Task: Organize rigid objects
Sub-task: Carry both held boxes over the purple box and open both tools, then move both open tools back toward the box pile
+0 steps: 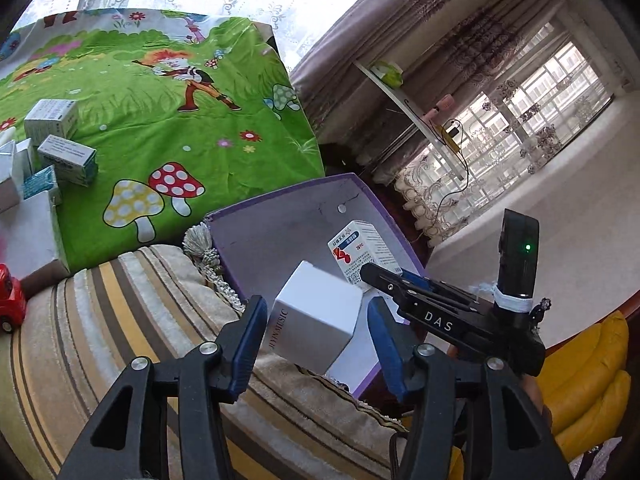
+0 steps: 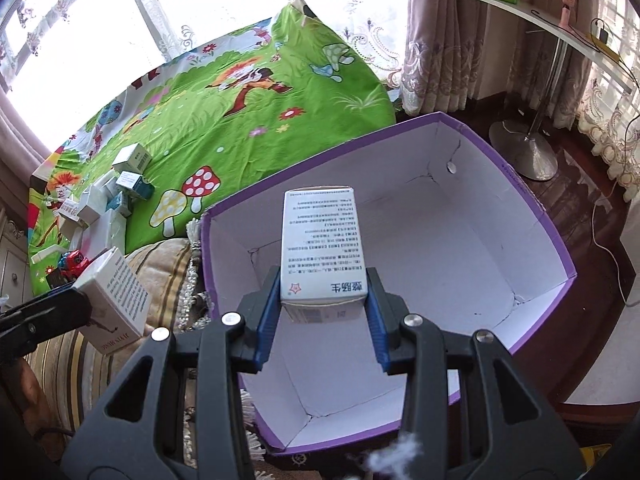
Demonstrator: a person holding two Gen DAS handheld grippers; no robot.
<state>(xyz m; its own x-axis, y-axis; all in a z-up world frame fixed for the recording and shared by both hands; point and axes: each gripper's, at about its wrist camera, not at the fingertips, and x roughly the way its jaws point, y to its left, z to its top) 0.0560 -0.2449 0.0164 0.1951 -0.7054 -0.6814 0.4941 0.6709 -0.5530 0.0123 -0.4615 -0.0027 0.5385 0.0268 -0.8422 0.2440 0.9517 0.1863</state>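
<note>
Black gripper arms with blue pads fill the near edge of both views. In the right wrist view the right gripper [image 2: 322, 304] is clamped on the short sides of a white rectangular cardboard medicine carton [image 2: 318, 240] with small printed text and a red star, pads pressing its near end while the rest juts forward over the open purple cardboard bin with a white interior [image 2: 560, 248]. The bin looks empty beneath it.

In the left wrist view the left gripper [image 1: 318, 332] stands roughly half open around a white-and-silver glossy cardboard box [image 1: 316, 320] marked with lettering on one side. The left pad appears to touch the box; a visible gap separates it from the right pad, so I cannot tell whether it is really held or being let go. This box sits tilted at the near-left rim of the bin, above the striped beige and yellow cushion [image 1: 120, 320].

More small cartons [image 2: 128, 176] and a red toy car [image 1: 10, 300] lie far left on the green cartoon-printed cloth [image 1: 160, 120] covering the tabletop.

Both boxes should handle as light, stiff, hollow card: easily dented by a hard squeeze, and the glossy one likely slippery. Best taken across two flat opposite faces near the middle, with moderate pressure, rather than by a corner.
</note>
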